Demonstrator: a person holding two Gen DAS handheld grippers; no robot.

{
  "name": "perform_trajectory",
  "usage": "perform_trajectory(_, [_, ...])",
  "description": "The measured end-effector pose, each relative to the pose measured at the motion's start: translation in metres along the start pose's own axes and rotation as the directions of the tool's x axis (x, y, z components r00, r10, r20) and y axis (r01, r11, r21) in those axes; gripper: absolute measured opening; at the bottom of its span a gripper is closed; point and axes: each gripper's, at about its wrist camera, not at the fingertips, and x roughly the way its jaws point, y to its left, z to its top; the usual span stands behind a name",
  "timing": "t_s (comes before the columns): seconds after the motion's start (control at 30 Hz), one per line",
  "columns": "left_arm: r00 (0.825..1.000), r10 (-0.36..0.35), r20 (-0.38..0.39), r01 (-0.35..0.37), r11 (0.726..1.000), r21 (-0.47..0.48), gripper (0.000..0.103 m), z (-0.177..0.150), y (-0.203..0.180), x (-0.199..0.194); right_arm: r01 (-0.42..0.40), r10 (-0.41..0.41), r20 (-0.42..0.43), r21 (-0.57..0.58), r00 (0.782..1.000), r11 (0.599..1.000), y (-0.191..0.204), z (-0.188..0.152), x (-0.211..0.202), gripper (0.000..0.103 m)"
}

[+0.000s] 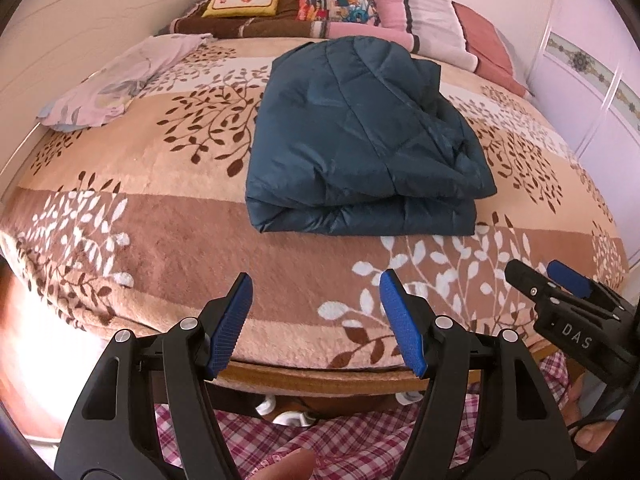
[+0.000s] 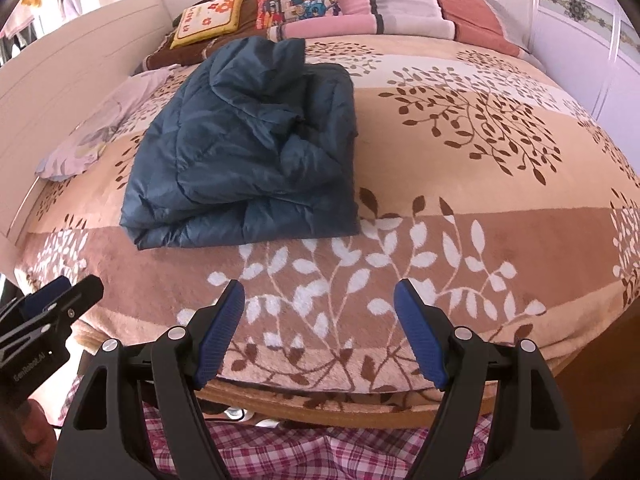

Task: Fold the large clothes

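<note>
Leaf-patterned bed (image 1: 168, 216) holds a folded blue jacket (image 1: 356, 144) mid-bed. Left gripper (image 1: 316, 320) and right gripper (image 2: 320, 332) hover near the edge, jaws spread, empty.

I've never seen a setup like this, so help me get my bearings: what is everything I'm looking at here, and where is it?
Quilted jacket: one, dark teal, folded in a bundle on the middle of the bed.
Blanket: one, beige and brown with a leaf print, covering the bed.
Pale cloth: one, lilac floral, on the bed's left side by the wall.
Cushions and pillows: several, yellow, multicoloured, pink and white, at the far end.
Bed frame: one, wooden, its near edge below the blanket.
Checked trousers: pink and white, on the person, at the bottom.
Left gripper: black with blue pads, open, empty.
Right gripper: the same, open, empty.
</note>
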Motion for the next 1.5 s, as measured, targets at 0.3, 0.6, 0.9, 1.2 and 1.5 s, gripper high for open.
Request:
perform_trajectory(0.3, [1.0, -0.016, -0.018, 0.016, 1.0, 0.012, 0.065, 0.0, -0.0028, 0.005, 0.011, -0.011, -0.004, 0.005, 1.0, 1.0, -0.0027, -0.001, 0.0007, 0.075])
perform_trajectory(0.6, [0.999, -0.032, -0.016, 0.032, 1.0, 0.002, 0.065, -0.0015, 0.0012, 0.0043, 0.031, -0.031, -0.003, -0.009, 1.0, 0.999, -0.0002, -0.0013, 0.0009, 0.075])
perform_trajectory(0.9, [0.999, -0.039, -0.014, 0.039, 0.999, 0.0, 0.065, -0.0012, 0.0024, 0.0033, 0.041, -0.041, -0.004, -0.03, 0.999, 0.999, 0.0027, -0.0017, -0.0001, 0.075])
perform_trajectory(1.2, [0.999, -0.044, -0.014, 0.044, 0.999, -0.001, 0.065, -0.002, 0.0, 0.0025, 0.042, -0.042, -0.004, -0.032, 0.999, 0.999, 0.0043, -0.0021, -0.0006, 0.075])
perform_trajectory(1.5, [0.999, -0.044, -0.014, 0.044, 0.999, -0.001, 0.065, -0.0022, 0.0007, 0.0024, 0.042, -0.042, -0.003, -0.038, 0.999, 0.998, 0.0045, -0.0023, -0.0013, 0.075])
